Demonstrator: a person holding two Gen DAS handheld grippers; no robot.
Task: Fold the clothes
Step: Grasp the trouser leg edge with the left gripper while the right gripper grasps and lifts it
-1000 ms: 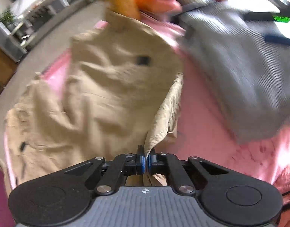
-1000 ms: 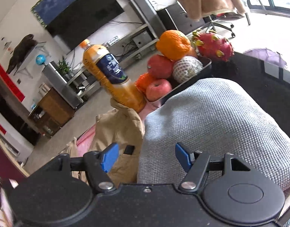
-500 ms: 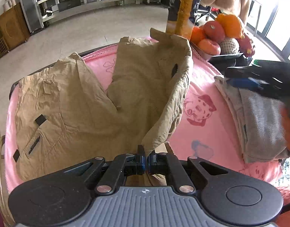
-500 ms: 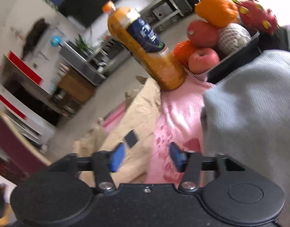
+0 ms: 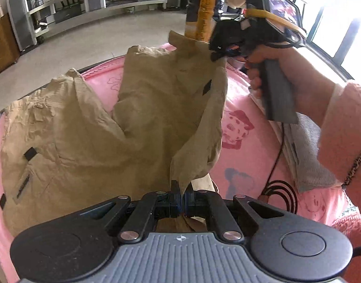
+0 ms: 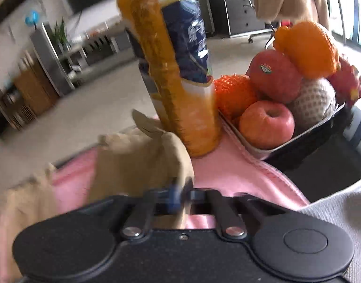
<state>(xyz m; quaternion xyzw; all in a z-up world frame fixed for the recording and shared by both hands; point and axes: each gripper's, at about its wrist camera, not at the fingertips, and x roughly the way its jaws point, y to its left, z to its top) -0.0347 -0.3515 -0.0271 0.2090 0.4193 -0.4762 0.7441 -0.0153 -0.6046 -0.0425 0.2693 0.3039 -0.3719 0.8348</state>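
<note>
Gripping khaki trousers (image 5: 91, 127) at both ends over the pink-covered desk (image 5: 241, 108): left gripper (image 5: 182, 199) jaws clamp near hem, right gripper (image 5: 221, 54) jaws just closed on far corner, approx. set for fold.

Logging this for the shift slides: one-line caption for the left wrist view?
Left gripper and right gripper each pinch an edge of the tan trousers over the pink cloth.
</note>
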